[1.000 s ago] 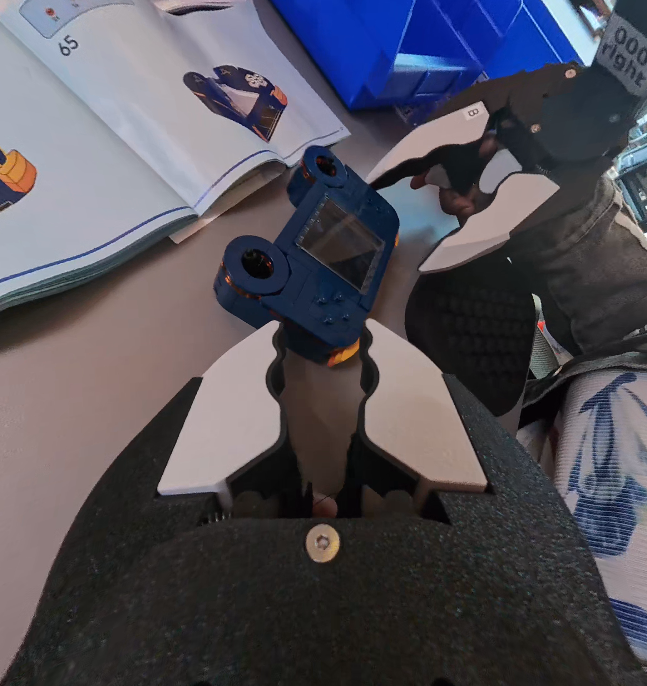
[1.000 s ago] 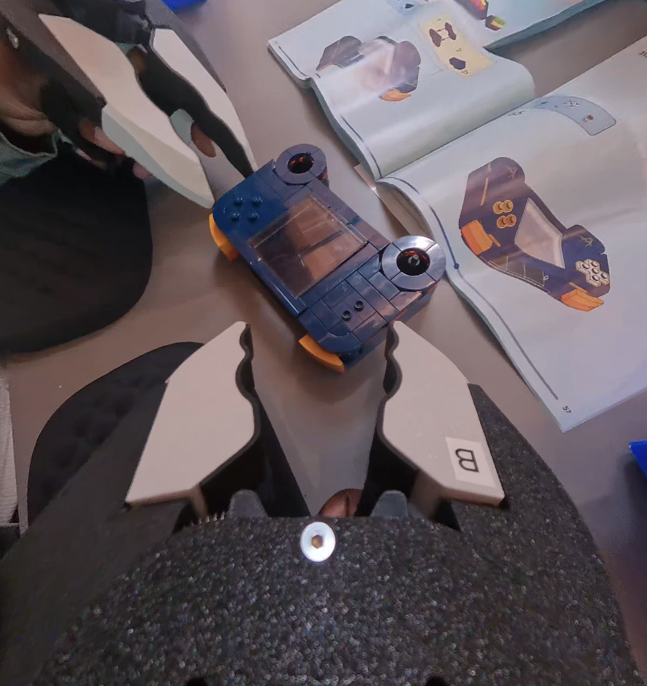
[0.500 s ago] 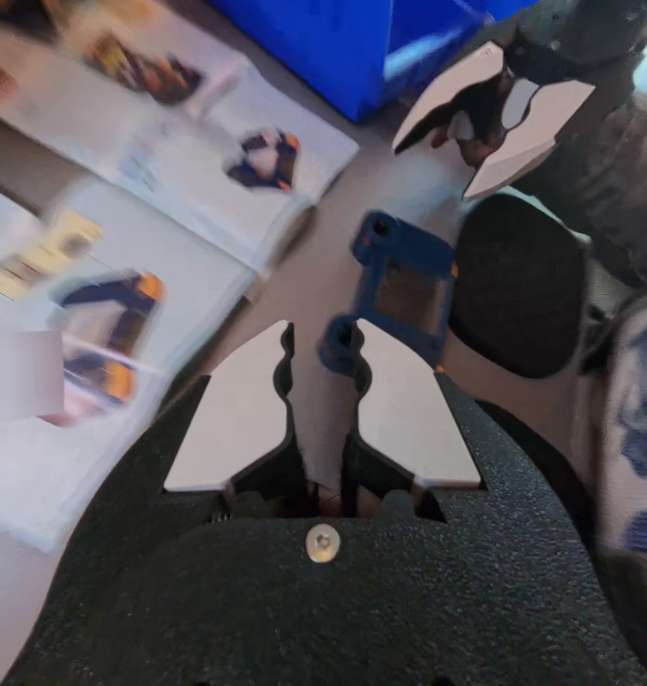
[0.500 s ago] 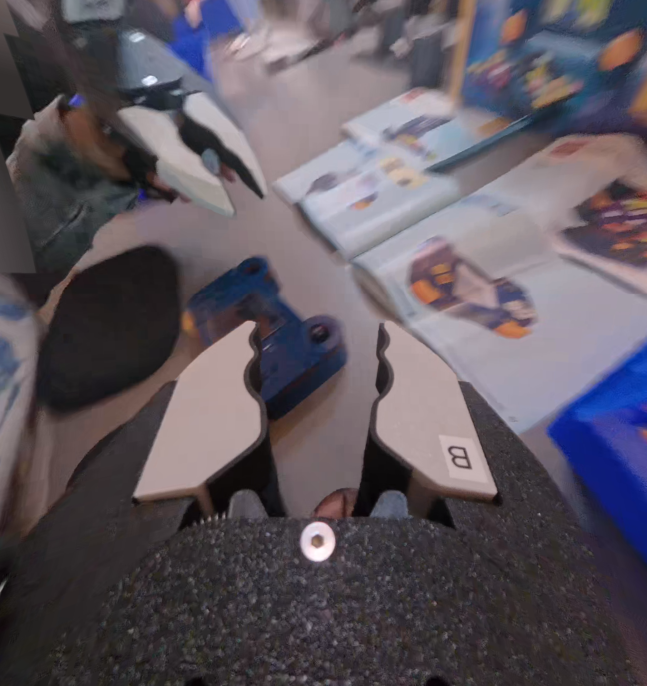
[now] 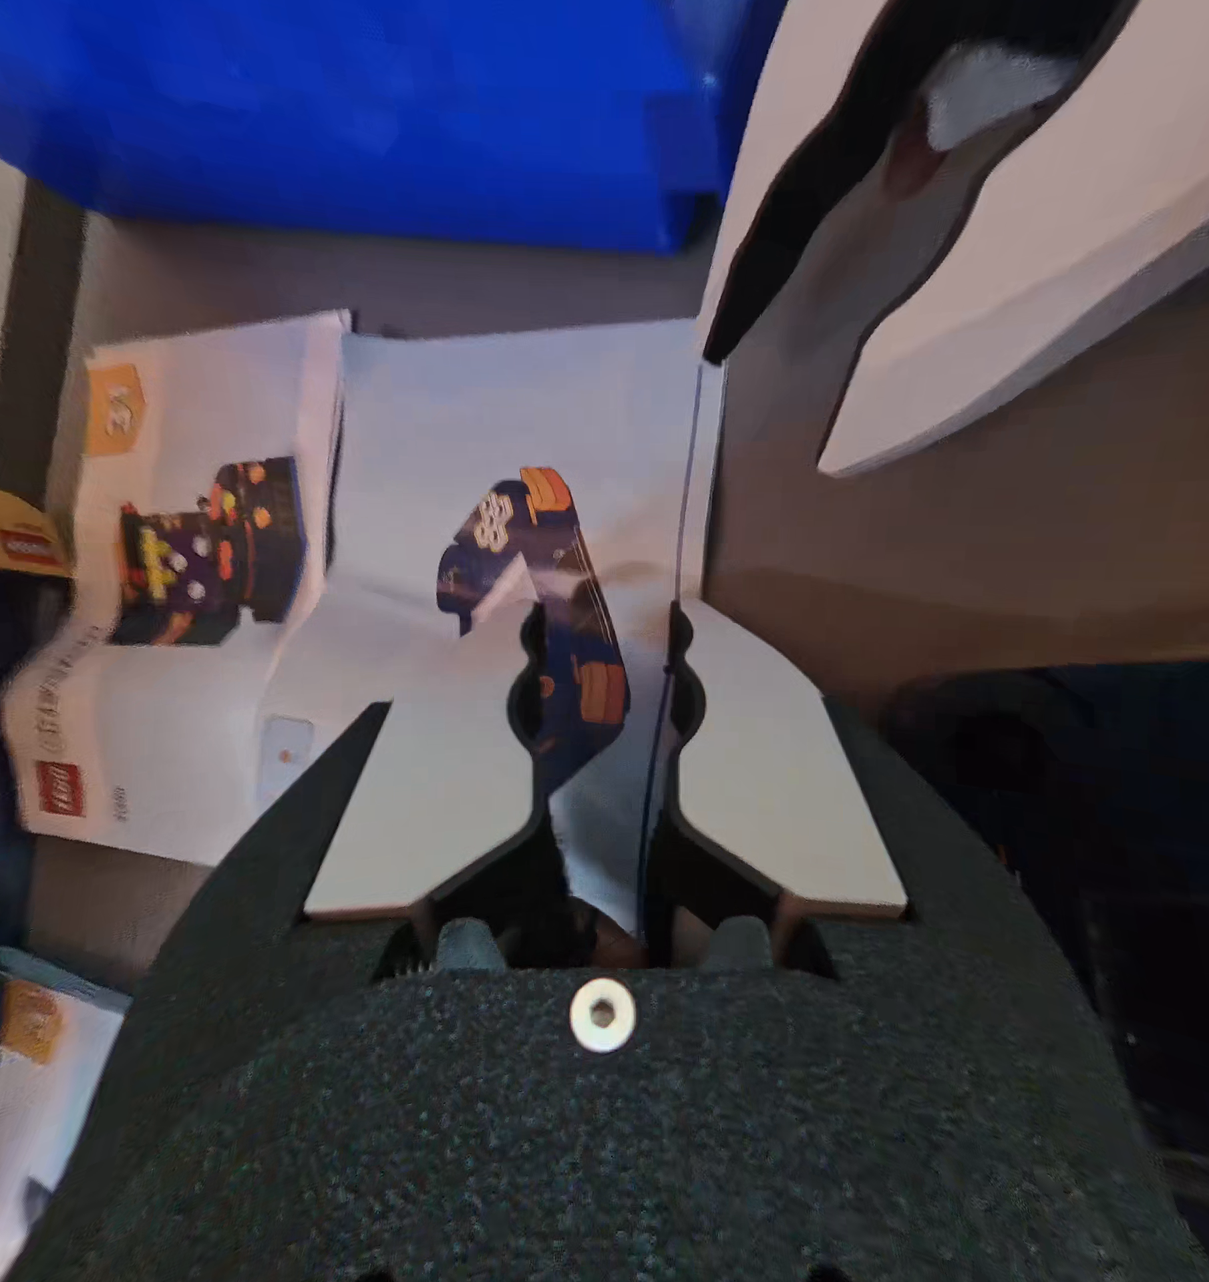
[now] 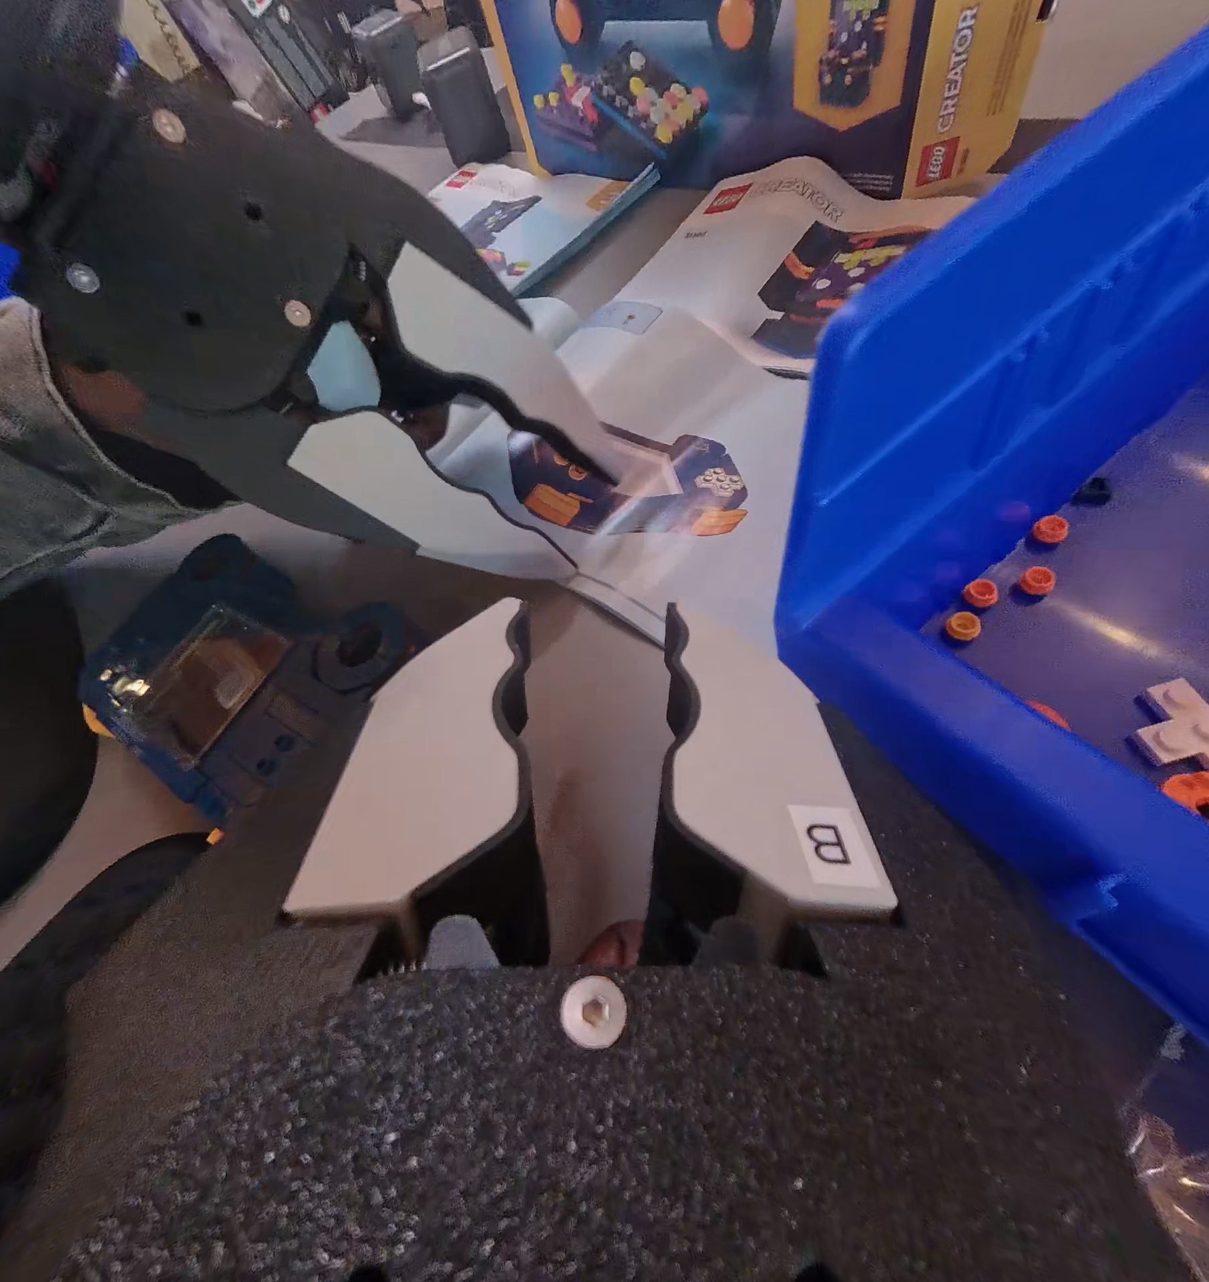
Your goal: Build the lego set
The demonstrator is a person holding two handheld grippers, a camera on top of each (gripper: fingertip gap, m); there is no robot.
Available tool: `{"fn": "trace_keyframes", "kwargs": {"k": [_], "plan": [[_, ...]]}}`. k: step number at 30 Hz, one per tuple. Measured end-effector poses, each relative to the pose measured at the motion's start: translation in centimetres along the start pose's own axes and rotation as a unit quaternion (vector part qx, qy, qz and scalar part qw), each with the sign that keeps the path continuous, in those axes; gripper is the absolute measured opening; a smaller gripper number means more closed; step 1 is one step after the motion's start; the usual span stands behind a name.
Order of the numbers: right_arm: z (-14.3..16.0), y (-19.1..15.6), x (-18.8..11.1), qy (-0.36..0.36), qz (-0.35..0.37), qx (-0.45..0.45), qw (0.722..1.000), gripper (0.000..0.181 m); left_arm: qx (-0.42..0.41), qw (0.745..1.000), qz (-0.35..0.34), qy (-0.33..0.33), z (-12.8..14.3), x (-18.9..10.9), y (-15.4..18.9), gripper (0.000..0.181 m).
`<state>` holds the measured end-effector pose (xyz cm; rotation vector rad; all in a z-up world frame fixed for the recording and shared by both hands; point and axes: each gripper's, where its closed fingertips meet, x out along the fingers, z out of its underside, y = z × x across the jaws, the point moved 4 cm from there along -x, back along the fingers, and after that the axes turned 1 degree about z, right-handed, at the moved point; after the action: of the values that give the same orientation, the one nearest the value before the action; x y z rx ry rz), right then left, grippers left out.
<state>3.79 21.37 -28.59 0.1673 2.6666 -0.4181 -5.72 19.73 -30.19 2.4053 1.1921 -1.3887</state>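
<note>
The dark blue lego model (image 6: 199, 687), a handheld-console shape with a clear screen and orange corners, lies on the table at the left of the right wrist view, free of both grippers. My left gripper (image 5: 605, 614) is open and empty over the open instruction booklet (image 5: 449, 430), and the page's right edge runs between its jaws. It also shows in the right wrist view (image 6: 591, 524), tips at the booklet (image 6: 713, 388). My right gripper (image 6: 595, 610) is open and empty above the table by the booklet's corner. It shows large at the top right of the left wrist view (image 5: 772, 409).
A blue bin (image 6: 1004, 347) stands close on the right, holding small orange round pieces (image 6: 1004, 583) and a white cross plate (image 6: 1191, 728). The bin also fills the top of the left wrist view (image 5: 379, 104). A lego box (image 6: 726, 83) and a second booklet (image 6: 539, 208) lie behind. There is about 6 cm between the tips of the two grippers.
My left gripper let go of the model, which now lies on the table, and swung over the booklet. My right gripper swung toward the bin and its jaws narrowed.
</note>
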Motion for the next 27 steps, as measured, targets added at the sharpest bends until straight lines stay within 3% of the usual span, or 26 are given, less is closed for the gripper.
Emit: {"fn": "trace_keyframes", "kwargs": {"k": [2,8,11,15,21,24,27], "plan": [[0.1,0.2,0.1,-0.004,-0.006,0.017,1.000,0.038,-0.049,0.998,0.030,-0.011,1.1,-0.3,0.0,0.022],[0.7,0.2,0.7,-0.042,-0.020,0.033,0.998,0.038,-0.165,0.982,0.070,0.056,3.4,-2.2,-0.7,0.013],[0.8,-0.4,0.9,-0.054,0.002,-0.029,0.998,0.040,-0.182,0.978,0.075,0.069,4.5,-2.7,-0.3,0.013],[1.2,-1.4,2.2,-0.124,0.037,-0.127,0.983,0.046,-0.192,0.974,0.088,0.081,5.0,-3.0,0.9,0.017],[0.6,-0.7,3.7,-0.167,0.074,-0.124,0.975,0.044,-0.204,0.968,0.107,0.100,5.0,-3.3,1.2,0.023],[0.9,-0.5,3.9,-0.177,0.087,-0.140,0.970,0.031,-0.205,0.963,0.129,0.118,4.9,-4.1,1.3,0.021],[1.0,-0.5,3.8,-0.170,0.085,-0.139,0.972,0.030,-0.196,0.968,0.106,0.116,5.6,-5.4,0.4,0.024]]}}
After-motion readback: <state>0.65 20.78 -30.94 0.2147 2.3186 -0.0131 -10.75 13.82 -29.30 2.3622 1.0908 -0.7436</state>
